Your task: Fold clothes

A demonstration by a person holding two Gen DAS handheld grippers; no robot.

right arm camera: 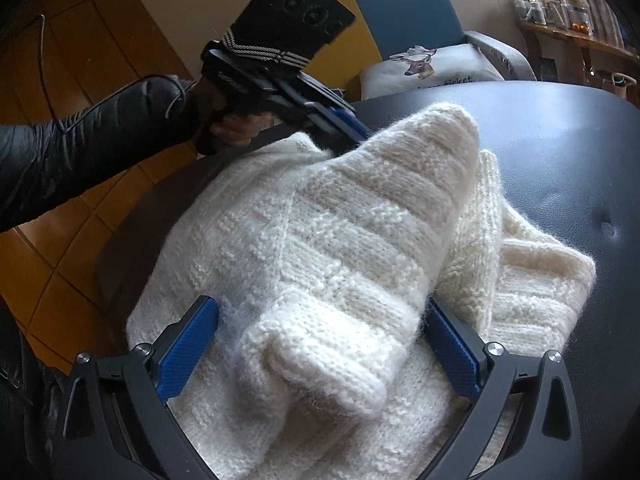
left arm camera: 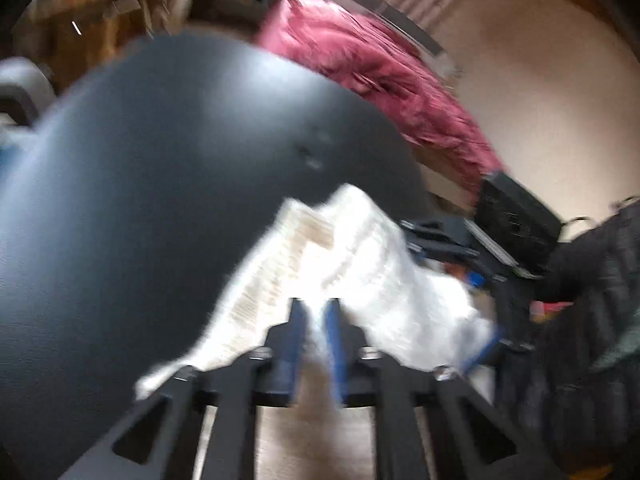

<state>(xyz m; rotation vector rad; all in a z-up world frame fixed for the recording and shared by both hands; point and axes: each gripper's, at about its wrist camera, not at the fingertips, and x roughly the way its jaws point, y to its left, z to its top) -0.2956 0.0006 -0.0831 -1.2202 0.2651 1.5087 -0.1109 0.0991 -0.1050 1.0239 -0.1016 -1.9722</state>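
Across the dark round table (right arm camera: 560, 160), a cream knitted sweater (right arm camera: 320, 240) is lying in a bulky heap, covering most of the near half of the tabletop and reaching toward its near left edge. A sleeve (right arm camera: 320, 340) with a ribbed cuff is lying on top of the heap, its cuff pointing toward me.

My right claw (right arm camera: 320, 344) is standing wide open, its blue pads (right arm camera: 188, 348) on either side of that cuff, with the left pad clear of the wool; whether the right pad is touching the knit I cannot tell.

At the far left of the heap, my left claw (right arm camera: 340, 136) is pointing down into the sweater's edge, my hand (right arm camera: 236, 124) and dark padded sleeve (right arm camera: 80, 152) behind it. In its own blurred view, that claw (left arm camera: 316, 312) is nearly closed, pinching a thin fold of the white knit (left arm camera: 360, 248) between its blue pads (left arm camera: 296, 332), the fabric draping away from it over the table's edge (left arm camera: 160, 160).

Beyond the table, a blue chair (right arm camera: 408, 12) is holding a white printed cushion (right arm camera: 432, 64).
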